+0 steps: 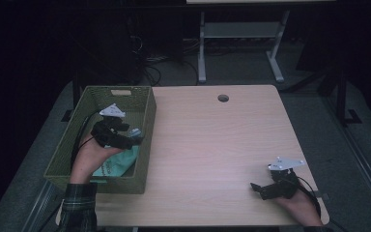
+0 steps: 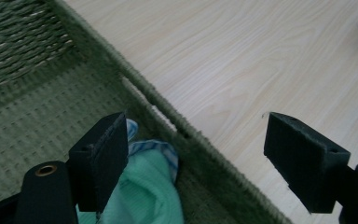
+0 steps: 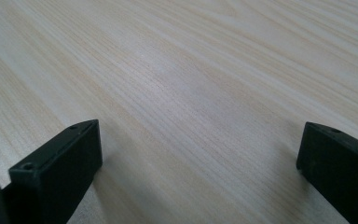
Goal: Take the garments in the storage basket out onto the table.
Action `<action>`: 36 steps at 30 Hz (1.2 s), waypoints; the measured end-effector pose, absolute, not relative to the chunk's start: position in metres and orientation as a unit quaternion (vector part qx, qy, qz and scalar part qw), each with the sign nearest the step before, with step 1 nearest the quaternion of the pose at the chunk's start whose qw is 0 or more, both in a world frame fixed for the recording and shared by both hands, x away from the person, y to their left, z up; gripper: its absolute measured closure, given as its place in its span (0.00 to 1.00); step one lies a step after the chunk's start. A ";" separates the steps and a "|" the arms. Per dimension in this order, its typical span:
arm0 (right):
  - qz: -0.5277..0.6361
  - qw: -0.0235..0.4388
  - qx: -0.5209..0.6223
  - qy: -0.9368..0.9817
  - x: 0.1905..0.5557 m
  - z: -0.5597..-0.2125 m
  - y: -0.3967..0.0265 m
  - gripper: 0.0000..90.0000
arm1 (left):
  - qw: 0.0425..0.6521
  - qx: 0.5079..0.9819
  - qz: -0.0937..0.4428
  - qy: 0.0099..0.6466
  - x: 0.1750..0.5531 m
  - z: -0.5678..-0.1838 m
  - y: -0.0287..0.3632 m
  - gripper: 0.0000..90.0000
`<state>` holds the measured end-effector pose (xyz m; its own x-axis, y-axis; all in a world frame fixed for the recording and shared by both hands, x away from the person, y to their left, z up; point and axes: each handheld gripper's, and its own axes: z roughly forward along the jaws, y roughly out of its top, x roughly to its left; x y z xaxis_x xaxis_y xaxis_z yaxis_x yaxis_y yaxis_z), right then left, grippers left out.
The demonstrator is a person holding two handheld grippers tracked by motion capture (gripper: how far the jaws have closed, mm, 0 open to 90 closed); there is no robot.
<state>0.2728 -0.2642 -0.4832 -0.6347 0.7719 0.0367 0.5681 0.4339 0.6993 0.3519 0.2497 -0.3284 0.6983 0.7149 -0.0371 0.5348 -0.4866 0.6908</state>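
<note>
Green woven basket (image 1: 145, 126) is sitting at the table's (image 1: 212, 145) left edge, partly overhanging it. A mint-green cloth (image 1: 121, 162) is lying inside, bunched toward the basket's near right corner against the right wall; a bit of blue-and-white striped fabric (image 2: 165, 148) is showing at its edge.

Judgement: the putting-away looks essentially done, since the cloth is resting in the basket and nothing else is lying on the tabletop. What may be left is only pulling the hand clear.

Left gripper (image 1: 134, 135) is hovering over the basket's right wall, jaws standing wide and gripping nothing; one jaw is over the cloth, the other over bare wood outside the wall.

Right gripper (image 1: 260, 189) is lying low near the table's near right corner, jaws spread wide, nothing between them but wood grain.
</note>
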 end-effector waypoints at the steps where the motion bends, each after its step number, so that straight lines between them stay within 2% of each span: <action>1: 0.349 0.146 0.402 0.834 0.273 -0.483 -0.264 0.00 | 0.349 0.851 0.132 0.369 0.352 -0.328 0.252 0.24; 10: 0.349 0.147 0.400 0.834 0.273 -0.483 -0.264 0.00 | 0.346 0.846 0.138 0.380 0.354 -0.332 0.269 0.24; 17: 0.349 0.146 0.401 0.834 0.273 -0.483 -0.264 0.00 | 0.328 0.858 0.140 0.369 0.360 -0.345 0.277 0.25; 36: 0.349 0.146 0.401 0.834 0.273 -0.483 -0.264 0.00 | 0.296 0.863 0.135 0.387 0.372 -0.380 0.296 0.27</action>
<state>0.2728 -0.2643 -0.4832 -0.6350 0.7717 0.0359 0.5676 0.4345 0.6992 0.3722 0.2963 -0.3800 0.6643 0.7474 0.0032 0.5877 -0.5250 0.6157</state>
